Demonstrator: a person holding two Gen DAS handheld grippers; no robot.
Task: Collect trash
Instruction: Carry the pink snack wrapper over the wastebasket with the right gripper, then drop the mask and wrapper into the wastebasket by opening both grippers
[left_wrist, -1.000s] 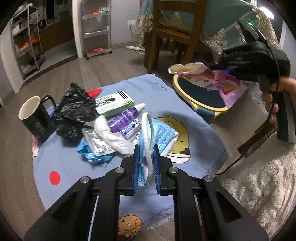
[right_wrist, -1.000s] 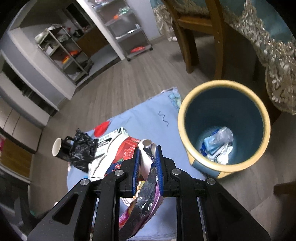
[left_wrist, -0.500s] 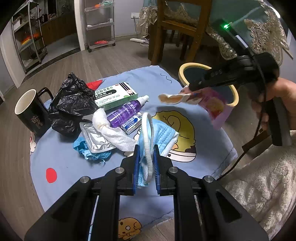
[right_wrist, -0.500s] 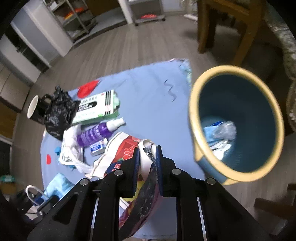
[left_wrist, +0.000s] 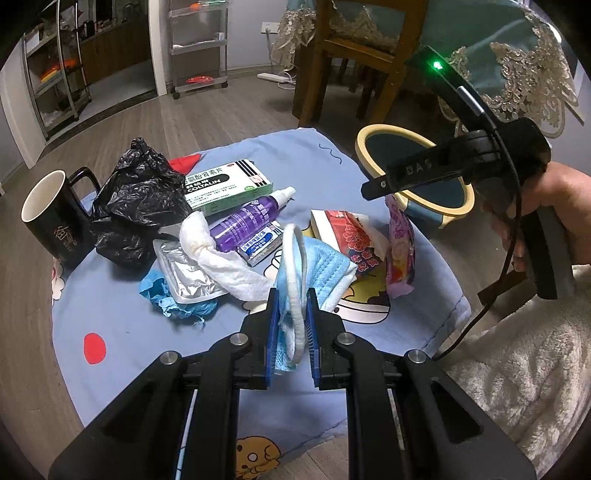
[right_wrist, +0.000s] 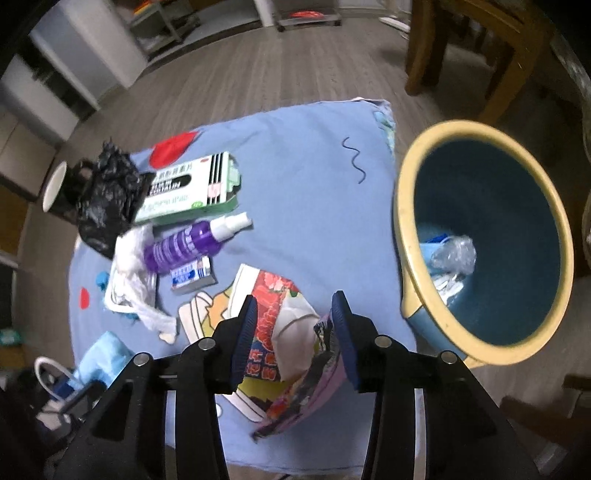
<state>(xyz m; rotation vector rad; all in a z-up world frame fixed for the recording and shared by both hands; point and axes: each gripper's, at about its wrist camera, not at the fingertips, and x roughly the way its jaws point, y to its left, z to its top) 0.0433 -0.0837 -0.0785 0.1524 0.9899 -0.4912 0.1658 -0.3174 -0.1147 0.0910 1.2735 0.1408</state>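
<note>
My left gripper (left_wrist: 290, 314) is shut on a blue face mask (left_wrist: 317, 269), held over the blue cloth (left_wrist: 129, 332). My right gripper (right_wrist: 293, 328) is open above the cloth; it also shows in the left wrist view (left_wrist: 373, 192). A pink snack bag (right_wrist: 306, 384) and a red-and-white wrapper (right_wrist: 269, 314) sit between and under its fingers; the same bag (left_wrist: 400, 254) and wrapper (left_wrist: 351, 240) show in the left wrist view. The yellow-rimmed blue trash bin (right_wrist: 410, 206) stands to the right with some trash inside; it also shows in the left wrist view (left_wrist: 469, 195).
On the cloth lie a black plastic bag (left_wrist: 136, 206), a green medicine box (left_wrist: 225, 184), a purple spray bottle (left_wrist: 247, 218), a small blue box (left_wrist: 260, 243), a foil pack (left_wrist: 184, 273) and white tissue (left_wrist: 221, 258). A black mug (left_wrist: 48, 218) stands left. A wooden chair (left_wrist: 354, 55) stands behind.
My right gripper came down from beside the bin to the cloth and opened, letting go of the pink bag and the wrapper. My left gripper still holds the mask.
</note>
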